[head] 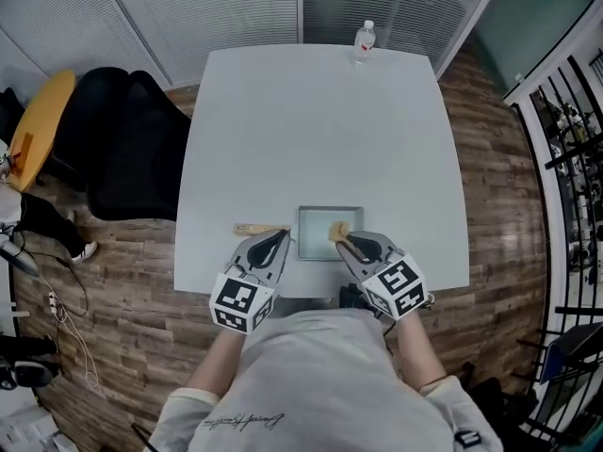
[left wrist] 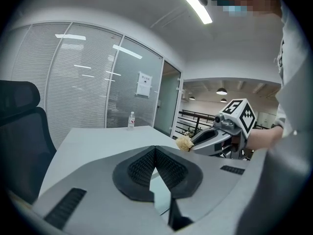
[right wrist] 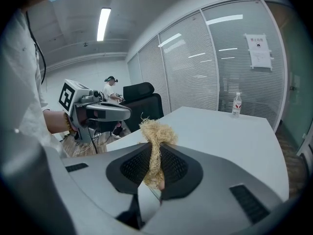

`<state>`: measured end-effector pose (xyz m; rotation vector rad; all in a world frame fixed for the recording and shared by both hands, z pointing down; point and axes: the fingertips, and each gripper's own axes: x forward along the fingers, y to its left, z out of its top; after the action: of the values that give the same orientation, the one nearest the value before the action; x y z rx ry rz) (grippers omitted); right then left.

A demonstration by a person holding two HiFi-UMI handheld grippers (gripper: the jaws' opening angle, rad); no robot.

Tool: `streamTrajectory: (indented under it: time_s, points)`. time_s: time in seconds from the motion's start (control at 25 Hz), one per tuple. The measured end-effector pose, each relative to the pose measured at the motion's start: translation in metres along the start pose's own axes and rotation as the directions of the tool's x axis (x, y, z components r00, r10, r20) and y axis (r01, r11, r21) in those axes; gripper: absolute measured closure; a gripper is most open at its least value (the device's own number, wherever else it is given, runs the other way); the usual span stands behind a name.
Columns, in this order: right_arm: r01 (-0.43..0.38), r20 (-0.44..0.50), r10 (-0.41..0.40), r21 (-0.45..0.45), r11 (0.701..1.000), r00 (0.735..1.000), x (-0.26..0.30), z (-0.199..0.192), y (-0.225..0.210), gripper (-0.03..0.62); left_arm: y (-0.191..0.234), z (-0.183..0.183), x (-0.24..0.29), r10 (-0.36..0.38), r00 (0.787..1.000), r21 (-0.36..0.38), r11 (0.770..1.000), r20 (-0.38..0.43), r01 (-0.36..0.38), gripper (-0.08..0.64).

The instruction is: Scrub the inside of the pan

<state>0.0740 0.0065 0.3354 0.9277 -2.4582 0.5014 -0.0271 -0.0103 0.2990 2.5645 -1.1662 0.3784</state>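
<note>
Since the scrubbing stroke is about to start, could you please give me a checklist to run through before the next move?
1. Scrubber clamped in right gripper: ok.
2. Scrubber over the pan: ok.
3. Scrubber touching the pan's bottom: cannot tell.
4. Left gripper holding the wooden handle at the pan's left: not ok, jaws shut on nothing.
5. Bottle away from the pan: ok, at the table's far edge.

Your left gripper [left wrist: 155, 149] has its jaws pressed together with nothing between them. Ahead on the right, your right gripper [left wrist: 191, 144] pinches a straw-coloured scrubber [left wrist: 184, 142] above the white table [left wrist: 93, 143]. A bottle [left wrist: 131, 120] stands far back.
</note>
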Motion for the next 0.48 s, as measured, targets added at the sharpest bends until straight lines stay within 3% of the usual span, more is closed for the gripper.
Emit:
streamTrajectory:
  time_s: [0.48]
  points:
    - [0.043, -0.045, -0.041, 0.035, 0.998, 0.998, 0.005, -0.008, -0.010, 0.528, 0.012, -0.003, 0.011, -0.054, 0.998, 0.007, 0.998, -0.031, 0.054, 0.549]
